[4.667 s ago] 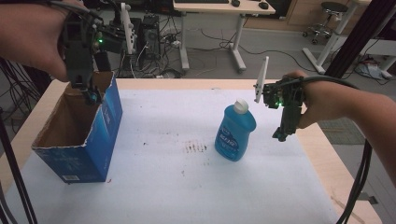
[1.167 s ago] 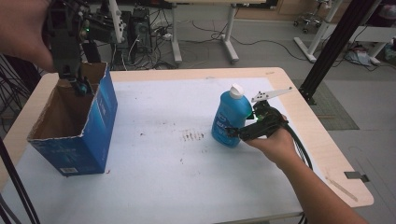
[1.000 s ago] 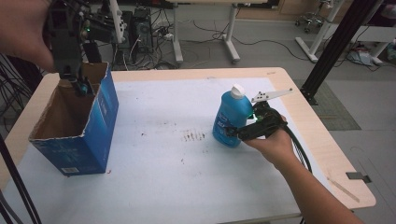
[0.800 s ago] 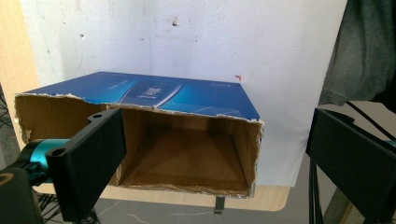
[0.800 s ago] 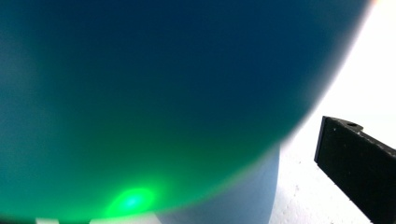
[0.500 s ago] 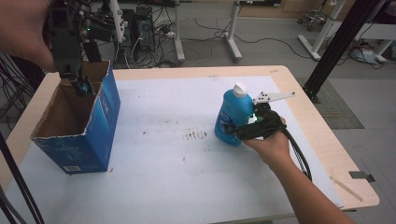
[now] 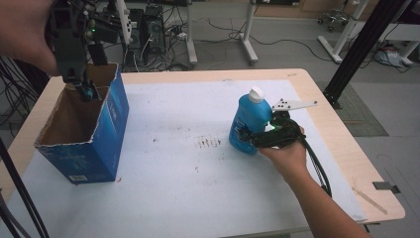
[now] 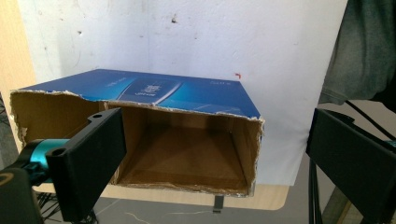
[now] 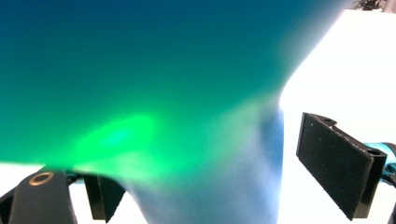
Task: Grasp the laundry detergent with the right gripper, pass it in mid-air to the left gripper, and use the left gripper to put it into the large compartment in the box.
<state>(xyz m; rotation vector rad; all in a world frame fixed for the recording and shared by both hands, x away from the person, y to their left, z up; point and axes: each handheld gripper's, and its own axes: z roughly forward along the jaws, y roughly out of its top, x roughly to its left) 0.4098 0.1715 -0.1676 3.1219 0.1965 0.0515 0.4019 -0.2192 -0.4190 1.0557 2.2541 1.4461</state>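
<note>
My right gripper [image 7: 246, 138] sat low at the blue plastic bottle with white cap [image 7: 249, 122], jaws just closing around its base, one pad apart from it. Bottle stood upright mid-table. My left gripper [image 7: 85, 89], jaws wide open, hovered over the torn blue cardboard box [image 7: 96, 148].

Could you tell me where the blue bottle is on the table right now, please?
In the high view the blue bottle stands upright on the white sheet, right of centre, well apart from the blue box at the left, with the right gripper around its lower body.
</note>
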